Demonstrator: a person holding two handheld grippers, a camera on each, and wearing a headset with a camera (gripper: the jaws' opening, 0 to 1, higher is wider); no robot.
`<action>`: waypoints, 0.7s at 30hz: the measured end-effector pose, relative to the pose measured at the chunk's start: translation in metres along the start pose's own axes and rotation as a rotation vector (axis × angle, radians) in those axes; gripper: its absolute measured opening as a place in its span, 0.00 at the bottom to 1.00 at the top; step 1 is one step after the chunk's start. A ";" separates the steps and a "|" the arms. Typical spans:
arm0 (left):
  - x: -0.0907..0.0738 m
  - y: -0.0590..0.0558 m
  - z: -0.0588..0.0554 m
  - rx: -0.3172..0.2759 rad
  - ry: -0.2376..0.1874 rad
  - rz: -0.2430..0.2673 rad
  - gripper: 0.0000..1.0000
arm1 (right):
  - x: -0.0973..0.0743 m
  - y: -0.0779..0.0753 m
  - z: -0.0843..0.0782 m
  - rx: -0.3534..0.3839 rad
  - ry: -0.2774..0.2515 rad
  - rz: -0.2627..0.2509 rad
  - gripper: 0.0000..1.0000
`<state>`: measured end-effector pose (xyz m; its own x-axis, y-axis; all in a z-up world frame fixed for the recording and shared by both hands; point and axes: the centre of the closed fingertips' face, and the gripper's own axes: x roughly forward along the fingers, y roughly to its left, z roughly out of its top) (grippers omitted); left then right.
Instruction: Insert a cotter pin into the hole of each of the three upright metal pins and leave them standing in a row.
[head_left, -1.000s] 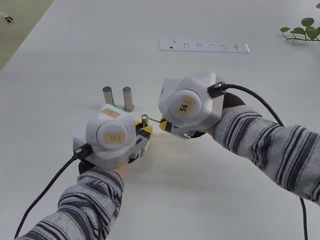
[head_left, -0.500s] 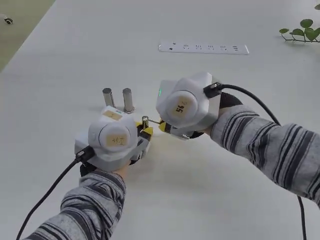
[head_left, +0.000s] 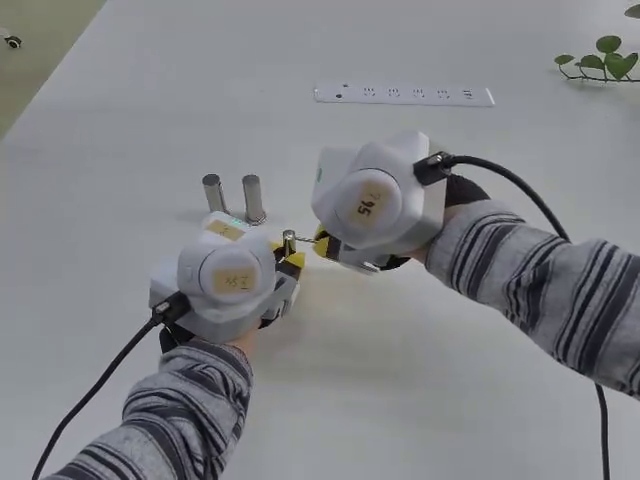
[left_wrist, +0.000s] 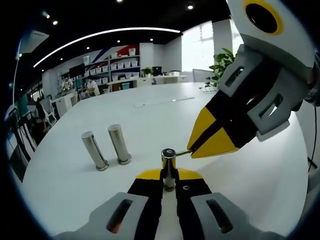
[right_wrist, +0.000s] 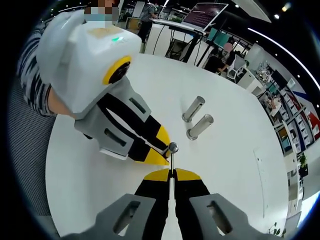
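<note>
The left tongs (left_wrist: 168, 176) were closed narrowly on a metal pin (left_wrist: 168, 162), holding it upright on the white worktop (head_left: 380, 400). Their yellow tips covered the pin's lower part, so its foot was hidden. The right tongs (right_wrist: 172, 174) were pinched tight on a thin cotter pin (right_wrist: 172, 161), whose free end met the metal pin's side just below its top. The hole was too small to make out, and I could not tell whether the cotter pin had entered it. In the head view the two housings hid most of both sets of jaws. Near the held pin, a second pin (left_wrist: 119, 144) and a third pin (left_wrist: 94, 150) stood upright side by side, not touching. A power strip (head_left: 404, 95) lay farther back, and a plant (head_left: 600, 58) was cut off at the frame's edge.
</note>
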<state>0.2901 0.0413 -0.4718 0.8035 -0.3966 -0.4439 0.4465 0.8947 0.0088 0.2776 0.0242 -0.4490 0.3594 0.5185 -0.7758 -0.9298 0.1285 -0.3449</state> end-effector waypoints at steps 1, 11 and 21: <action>0.000 0.000 0.000 -0.002 0.000 0.001 0.05 | 0.000 0.000 0.001 -0.002 -0.002 0.000 0.00; 0.000 -0.002 0.000 0.006 -0.004 0.004 0.05 | 0.008 -0.001 0.009 -0.016 -0.032 0.010 0.00; 0.001 -0.002 0.000 0.003 -0.004 0.012 0.05 | 0.008 -0.001 0.011 0.002 -0.053 0.021 0.00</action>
<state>0.2898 0.0391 -0.4720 0.8105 -0.3868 -0.4399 0.4381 0.8988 0.0168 0.2810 0.0380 -0.4491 0.3352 0.5650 -0.7540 -0.9373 0.1190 -0.3275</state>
